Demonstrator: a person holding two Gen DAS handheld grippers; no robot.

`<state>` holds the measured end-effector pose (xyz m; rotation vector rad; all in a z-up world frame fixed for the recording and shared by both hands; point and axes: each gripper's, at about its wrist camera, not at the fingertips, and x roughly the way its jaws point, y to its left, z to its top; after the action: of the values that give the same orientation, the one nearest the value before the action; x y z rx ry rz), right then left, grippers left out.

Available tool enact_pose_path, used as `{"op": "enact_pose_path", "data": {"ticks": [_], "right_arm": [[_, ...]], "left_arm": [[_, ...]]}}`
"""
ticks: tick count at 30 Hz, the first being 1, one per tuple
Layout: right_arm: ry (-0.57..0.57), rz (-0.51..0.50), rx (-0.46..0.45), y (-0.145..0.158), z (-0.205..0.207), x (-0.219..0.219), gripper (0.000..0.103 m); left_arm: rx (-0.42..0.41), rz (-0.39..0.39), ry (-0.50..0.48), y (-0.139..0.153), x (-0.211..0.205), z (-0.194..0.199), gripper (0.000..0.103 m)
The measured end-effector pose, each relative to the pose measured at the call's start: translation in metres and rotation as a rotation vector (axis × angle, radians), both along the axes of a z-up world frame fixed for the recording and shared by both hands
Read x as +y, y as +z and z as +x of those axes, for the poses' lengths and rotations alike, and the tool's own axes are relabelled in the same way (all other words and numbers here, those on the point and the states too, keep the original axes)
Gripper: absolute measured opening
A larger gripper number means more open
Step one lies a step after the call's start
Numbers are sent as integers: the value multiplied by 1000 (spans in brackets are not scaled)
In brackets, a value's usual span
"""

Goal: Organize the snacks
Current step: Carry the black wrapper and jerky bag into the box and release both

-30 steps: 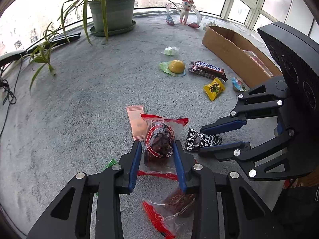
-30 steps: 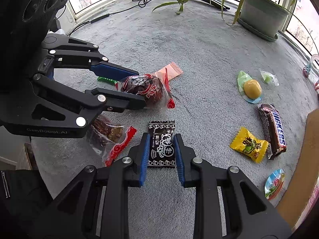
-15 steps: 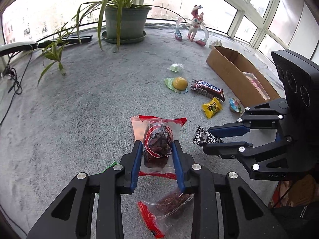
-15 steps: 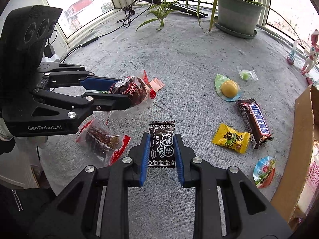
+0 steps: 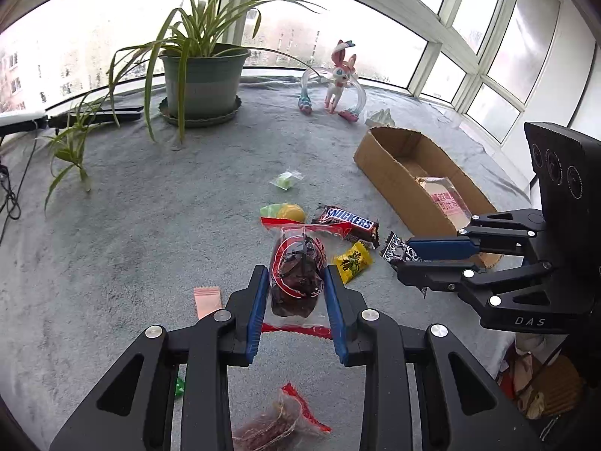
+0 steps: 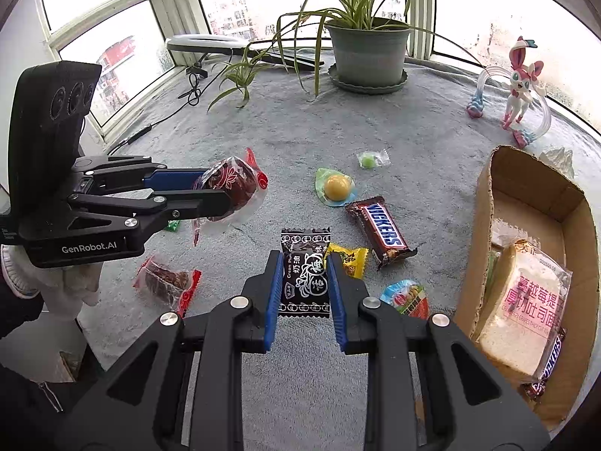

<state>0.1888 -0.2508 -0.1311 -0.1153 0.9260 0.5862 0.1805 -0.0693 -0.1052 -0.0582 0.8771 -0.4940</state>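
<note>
The left gripper [image 5: 296, 297] has its fingers clenched on a red-wrapped dark snack [image 5: 296, 274]. The right gripper [image 6: 304, 282] has a black candy packet [image 6: 305, 270] squeezed between its fingers, a cardboard box [image 6: 484, 195] off to their right.

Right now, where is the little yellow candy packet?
In the right wrist view, the yellow candy packet lies on the grey carpet, just right of the black plum candy wrapper and beside the brown Snickers bar.

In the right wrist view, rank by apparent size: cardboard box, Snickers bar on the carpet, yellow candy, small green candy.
Largest to smallest:
1. cardboard box
2. Snickers bar
3. yellow candy, partly hidden behind the hand-held gripper's finger, so its full size is unsure
4. small green candy, farther from the camera, which may shrink it
</note>
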Motion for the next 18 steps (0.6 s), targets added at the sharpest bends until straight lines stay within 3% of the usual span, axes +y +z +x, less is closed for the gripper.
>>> {"op": "enact_pose_path", "data": {"ticks": [18], "right_arm": [[-283,6,-56,29,38,-133,25]], "left_arm": [[-56,-89,-112,25,-100,49,29]]}}
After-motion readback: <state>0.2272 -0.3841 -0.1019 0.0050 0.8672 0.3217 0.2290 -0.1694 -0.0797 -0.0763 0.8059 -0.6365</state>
